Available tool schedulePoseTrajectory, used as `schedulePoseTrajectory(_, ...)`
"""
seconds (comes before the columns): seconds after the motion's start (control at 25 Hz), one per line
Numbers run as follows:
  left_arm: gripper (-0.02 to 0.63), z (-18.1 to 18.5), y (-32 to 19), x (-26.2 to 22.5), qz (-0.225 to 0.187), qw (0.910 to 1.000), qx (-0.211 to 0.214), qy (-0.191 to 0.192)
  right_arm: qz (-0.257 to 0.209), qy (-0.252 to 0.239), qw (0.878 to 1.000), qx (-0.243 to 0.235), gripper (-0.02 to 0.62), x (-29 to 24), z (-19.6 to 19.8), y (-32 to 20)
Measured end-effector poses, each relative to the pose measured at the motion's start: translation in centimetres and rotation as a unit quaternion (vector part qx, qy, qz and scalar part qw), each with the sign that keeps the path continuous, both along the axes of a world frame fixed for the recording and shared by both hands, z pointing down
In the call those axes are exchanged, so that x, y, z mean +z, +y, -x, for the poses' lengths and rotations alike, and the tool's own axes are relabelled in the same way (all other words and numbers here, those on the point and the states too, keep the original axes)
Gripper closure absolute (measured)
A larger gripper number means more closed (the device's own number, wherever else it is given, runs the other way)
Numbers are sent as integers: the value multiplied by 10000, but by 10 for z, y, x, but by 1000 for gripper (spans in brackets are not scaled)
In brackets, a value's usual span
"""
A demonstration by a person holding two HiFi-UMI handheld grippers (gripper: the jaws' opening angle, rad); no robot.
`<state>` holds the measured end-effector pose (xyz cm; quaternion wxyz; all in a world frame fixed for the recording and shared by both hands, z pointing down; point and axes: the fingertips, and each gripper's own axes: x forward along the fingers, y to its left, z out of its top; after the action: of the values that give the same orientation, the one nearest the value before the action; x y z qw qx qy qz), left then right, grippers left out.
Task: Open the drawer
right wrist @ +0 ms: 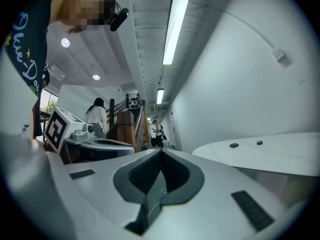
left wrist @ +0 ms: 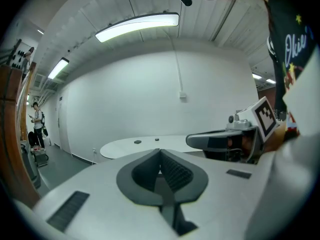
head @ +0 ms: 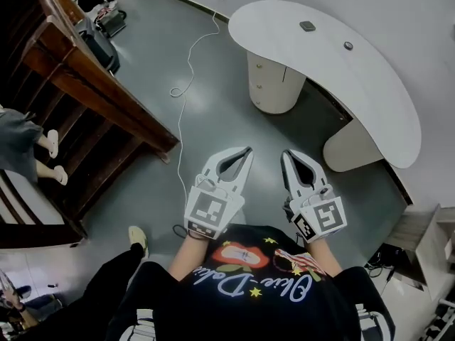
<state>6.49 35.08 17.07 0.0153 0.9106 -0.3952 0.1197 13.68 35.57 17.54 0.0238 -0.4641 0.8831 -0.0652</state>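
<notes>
Task not yet begun: drawers (head: 264,77) in the rounded pedestal (head: 283,96) under the curved white worktop (head: 370,84), far and slightly right, all flush and closed, untouched. Well apart from them, over grey floor (head: 213,119), left gripper (head: 248,150) and right gripper (head: 286,153) held side by side at waist height, pointing roughly level toward the worktop. Both pinched fully together, tips meeting, empty. Left to do: approach, grasp of a knob (head: 259,67), pull.

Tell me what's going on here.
A person holds the left tool and right tool out in front, both shut and empty. Ahead stands a curved white desk with a drawer unit under it. Neither tool touches it, and its drawers look closed.
</notes>
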Motion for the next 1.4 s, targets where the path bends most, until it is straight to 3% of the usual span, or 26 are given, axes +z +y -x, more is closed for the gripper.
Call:
schedulePoseTrajectory(1.08, 603, 104, -192, 16, 93, 9955, 942, -21, 239, 201, 9951, 940, 597, 12, 99, -180)
schedulePoseTrajectory(1.4, 603, 91, -216, 38, 370, 9921, 1196, 112, 528, 312, 9904, 1238, 595, 30, 81, -195)
